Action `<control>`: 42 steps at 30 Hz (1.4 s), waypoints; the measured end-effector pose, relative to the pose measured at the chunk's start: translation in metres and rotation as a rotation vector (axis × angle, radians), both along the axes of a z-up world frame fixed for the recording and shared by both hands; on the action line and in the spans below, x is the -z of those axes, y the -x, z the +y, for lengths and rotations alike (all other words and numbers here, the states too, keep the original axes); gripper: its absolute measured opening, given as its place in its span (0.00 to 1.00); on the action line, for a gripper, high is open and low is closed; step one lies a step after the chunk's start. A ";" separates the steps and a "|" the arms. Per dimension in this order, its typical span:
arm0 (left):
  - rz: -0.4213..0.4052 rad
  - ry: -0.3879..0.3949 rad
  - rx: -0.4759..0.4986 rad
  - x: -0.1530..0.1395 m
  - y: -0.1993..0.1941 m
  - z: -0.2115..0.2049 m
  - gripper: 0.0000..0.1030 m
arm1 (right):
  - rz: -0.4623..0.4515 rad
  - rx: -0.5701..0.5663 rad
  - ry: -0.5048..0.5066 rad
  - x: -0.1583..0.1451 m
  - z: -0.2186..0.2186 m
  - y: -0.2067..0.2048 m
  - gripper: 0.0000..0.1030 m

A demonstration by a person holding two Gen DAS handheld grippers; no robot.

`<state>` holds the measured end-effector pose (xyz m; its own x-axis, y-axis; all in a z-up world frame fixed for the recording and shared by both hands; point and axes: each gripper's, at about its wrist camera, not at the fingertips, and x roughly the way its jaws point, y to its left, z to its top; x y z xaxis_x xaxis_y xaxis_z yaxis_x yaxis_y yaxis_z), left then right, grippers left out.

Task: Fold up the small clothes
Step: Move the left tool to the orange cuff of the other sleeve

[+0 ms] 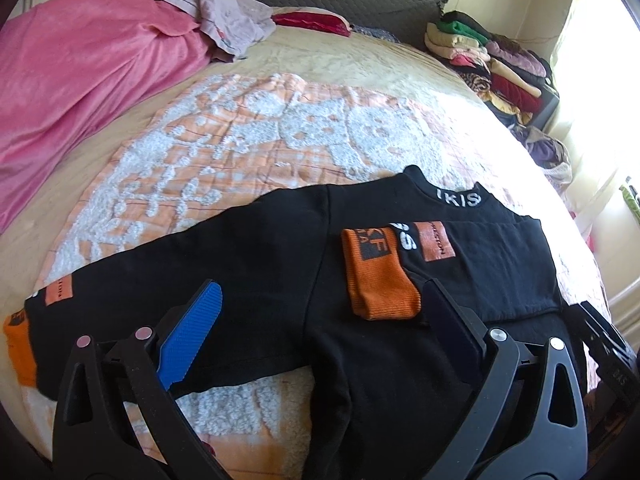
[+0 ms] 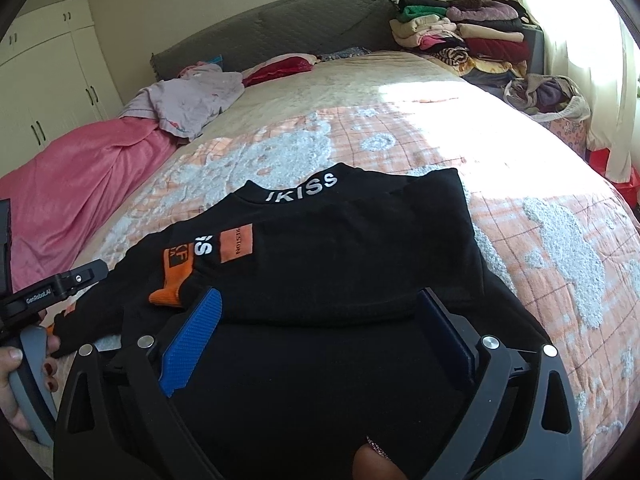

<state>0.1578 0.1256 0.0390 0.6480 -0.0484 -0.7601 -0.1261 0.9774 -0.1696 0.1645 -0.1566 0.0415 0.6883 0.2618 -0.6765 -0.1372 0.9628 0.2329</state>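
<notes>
A small black sweatshirt (image 1: 280, 248) (image 2: 340, 248) lies flat on the bed, its collar with white lettering (image 1: 458, 198) (image 2: 304, 190) on the far side. One sleeve is folded across the chest, and its orange cuff (image 1: 376, 280) (image 2: 172, 290) rests on the body. The other sleeve (image 1: 140, 276) stretches out to the left and ends in an orange cuff (image 1: 20, 344). My left gripper (image 1: 322, 286) hovers open over the shirt's middle, holding nothing. My right gripper (image 2: 320, 292) stands open above the lower body panel, with nothing between its blue pads.
The bedspread (image 1: 240, 140) is peach with fluffy white patches. A pink blanket (image 1: 80, 80) and a lilac garment (image 1: 236, 16) lie at the far left. Folded clothes (image 2: 460, 32) and a bag (image 2: 548, 96) stand at the far right. A hand (image 2: 8, 364) grips a grey handle.
</notes>
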 end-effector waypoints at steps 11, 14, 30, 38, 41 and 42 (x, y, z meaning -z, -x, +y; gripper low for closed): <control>-0.037 -0.009 -0.135 0.001 0.022 0.037 0.91 | -0.047 -0.101 0.041 -0.013 0.042 0.017 0.94; -0.029 -0.022 -0.191 0.007 0.030 0.051 0.91 | -0.055 -0.128 0.053 -0.015 0.052 0.019 0.94; -0.091 -0.058 -0.486 0.011 0.075 0.111 0.91 | -0.058 -0.253 0.074 -0.017 0.114 0.016 0.94; -0.112 -0.026 -0.696 0.010 0.100 0.149 0.91 | -0.059 -0.321 0.081 -0.018 0.144 0.015 0.94; -0.120 -0.004 -0.751 0.011 0.108 0.160 0.91 | -0.060 -0.345 0.081 -0.018 0.153 0.015 0.94; -0.122 0.002 -0.766 0.011 0.111 0.162 0.91 | -0.060 -0.351 0.082 -0.018 0.156 0.015 0.94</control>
<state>0.0469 0.2881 0.0279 0.5804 0.4462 -0.6812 -0.7471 0.6246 -0.2274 0.1492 -0.0010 0.0599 0.6052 0.4356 -0.6663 -0.4739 0.8697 0.1382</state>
